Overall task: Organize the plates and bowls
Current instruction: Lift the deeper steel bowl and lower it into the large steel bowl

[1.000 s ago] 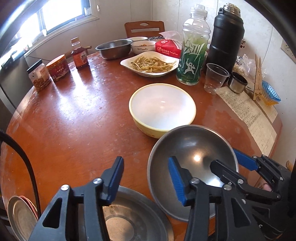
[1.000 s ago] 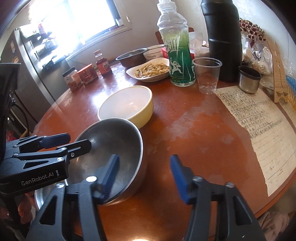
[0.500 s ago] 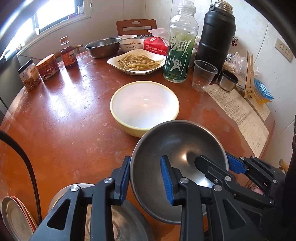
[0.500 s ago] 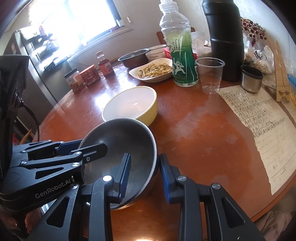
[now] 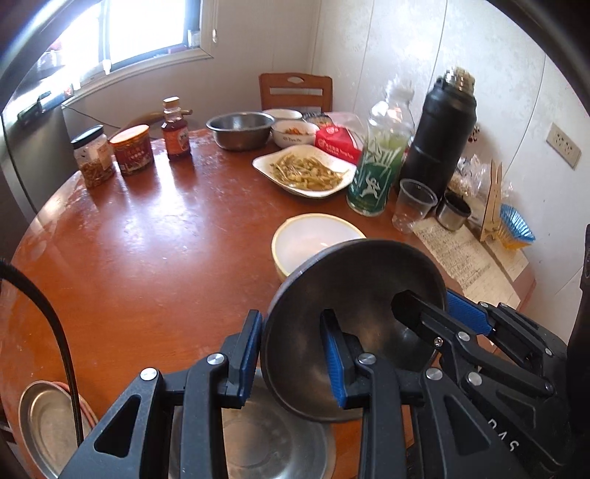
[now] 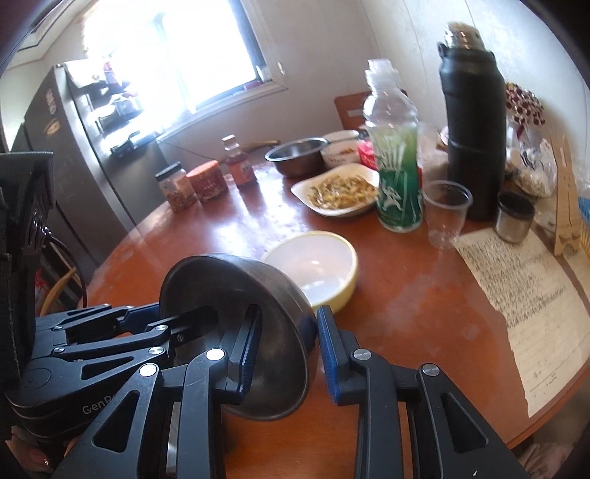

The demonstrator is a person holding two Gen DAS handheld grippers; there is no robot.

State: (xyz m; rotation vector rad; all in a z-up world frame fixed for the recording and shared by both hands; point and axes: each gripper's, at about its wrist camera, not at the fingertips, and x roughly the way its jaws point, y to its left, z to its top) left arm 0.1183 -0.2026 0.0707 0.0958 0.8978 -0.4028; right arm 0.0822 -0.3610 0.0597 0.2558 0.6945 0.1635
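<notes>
Where sun from the window falls, round red-brown table, glossy and scuffed, pale patches by the handwritten paper at its right edge. White walls, a corner behind, wooden chair at the far side, grey fridge at left, wall socket at right. Along the back: two jars, sauce bottle, steel basin, small white bowl, plate of food, green bottle, clear cup, black flask, small steel cup. Steel bowl tilted and off the table, just in front of the yellow bowl, above a steel plate at the near edge. Left gripper clamped on its near-left rim, one pad inside, one outside. Right gripper clamped likewise on the opposite rim. More plates stacked low at left.
</notes>
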